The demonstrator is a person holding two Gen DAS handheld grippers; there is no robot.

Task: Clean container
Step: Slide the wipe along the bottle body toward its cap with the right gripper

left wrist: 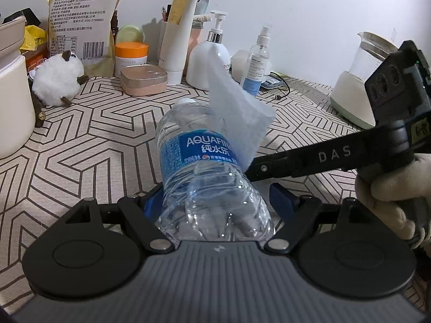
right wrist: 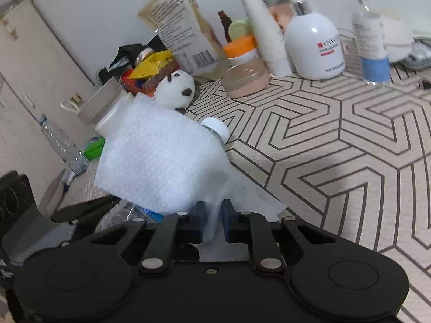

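Note:
A clear Aquafina water bottle (left wrist: 199, 167) with a blue label lies tilted, its white cap (left wrist: 187, 101) pointing away from me. My left gripper (left wrist: 215, 202) is shut on the bottle's lower body, a blue pad pressing on each side. My right gripper (right wrist: 214, 215) is shut on a white wipe (right wrist: 159, 161). In the left wrist view the wipe (left wrist: 237, 107) stands up against the bottle's right shoulder, with the right gripper (left wrist: 252, 168) reaching in from the right in a gloved hand (left wrist: 390, 185). In the right wrist view the wipe hides most of the bottle, leaving its cap (right wrist: 216, 129) showing.
The patterned tablecloth (left wrist: 89, 140) is crowded along the back wall: a fluffy toy (left wrist: 58, 82), orange-lidded jar (left wrist: 131, 59), pink case (left wrist: 144, 79), white pump bottle (left wrist: 208, 59), spray bottle (left wrist: 256, 64), snack bag (left wrist: 80, 21). A glass kettle (left wrist: 361, 80) stands at the right, a cream container (left wrist: 12, 105) at the left.

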